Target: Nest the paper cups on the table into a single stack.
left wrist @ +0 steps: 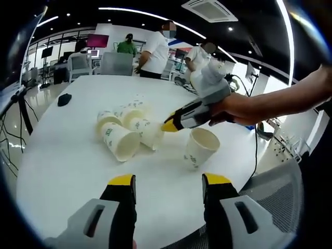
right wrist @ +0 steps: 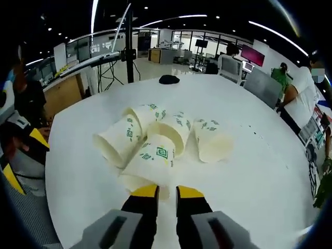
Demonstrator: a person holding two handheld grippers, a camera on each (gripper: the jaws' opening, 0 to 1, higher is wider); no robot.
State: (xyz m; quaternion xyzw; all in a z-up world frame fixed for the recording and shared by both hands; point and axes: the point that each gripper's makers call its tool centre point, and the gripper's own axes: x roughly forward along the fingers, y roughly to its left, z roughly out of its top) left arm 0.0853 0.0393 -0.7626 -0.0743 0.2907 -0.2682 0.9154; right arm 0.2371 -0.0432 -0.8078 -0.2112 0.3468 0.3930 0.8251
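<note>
Right gripper [right wrist: 166, 193]: jaws nearly closed, at nearest cup [right wrist: 150, 161]
Paper cups [right wrist: 174, 132]: five, lying clustered
Table [right wrist: 259, 171]: white, round

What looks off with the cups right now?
Most paper cups lie tipped on their sides in a loose cluster on the white table; one cup stands apart upright. No spill or damage shows.

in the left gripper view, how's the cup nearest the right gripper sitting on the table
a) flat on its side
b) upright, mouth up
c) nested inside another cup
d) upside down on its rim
b: the lone cup stands apart from the toppled cups, open mouth up, just below the right gripper.
</note>
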